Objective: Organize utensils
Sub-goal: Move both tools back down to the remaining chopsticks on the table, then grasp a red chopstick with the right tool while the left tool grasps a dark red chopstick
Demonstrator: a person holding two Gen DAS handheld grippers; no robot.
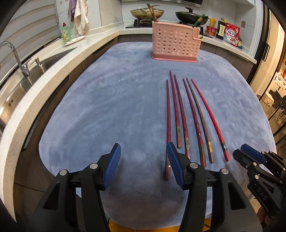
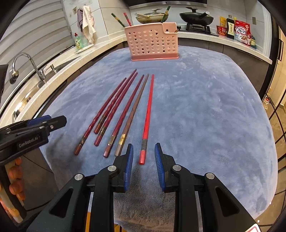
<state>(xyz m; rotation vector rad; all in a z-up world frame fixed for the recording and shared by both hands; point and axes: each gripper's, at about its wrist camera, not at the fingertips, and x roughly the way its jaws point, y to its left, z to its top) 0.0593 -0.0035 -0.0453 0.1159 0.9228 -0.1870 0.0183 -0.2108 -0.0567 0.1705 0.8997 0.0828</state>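
Note:
Several red and brown chopsticks (image 1: 189, 117) lie side by side on the blue cloth (image 1: 116, 100), thick ends near me; they also show in the right wrist view (image 2: 123, 110). A pink perforated utensil holder (image 1: 176, 44) stands at the cloth's far edge, with a few chopsticks in it; it also shows in the right wrist view (image 2: 153, 42). My left gripper (image 1: 143, 157) is open, its right finger over the leftmost chopstick's end. My right gripper (image 2: 143, 154) is open and straddles the thick end of the bright red chopstick (image 2: 147, 121).
A steel sink (image 1: 32, 71) with a faucet sits in the counter on the left. Two pans (image 1: 191, 16) stand on the stove behind the holder. Food packets (image 1: 230, 33) are at the back right. A green soap bottle (image 1: 65, 33) stands by the sink.

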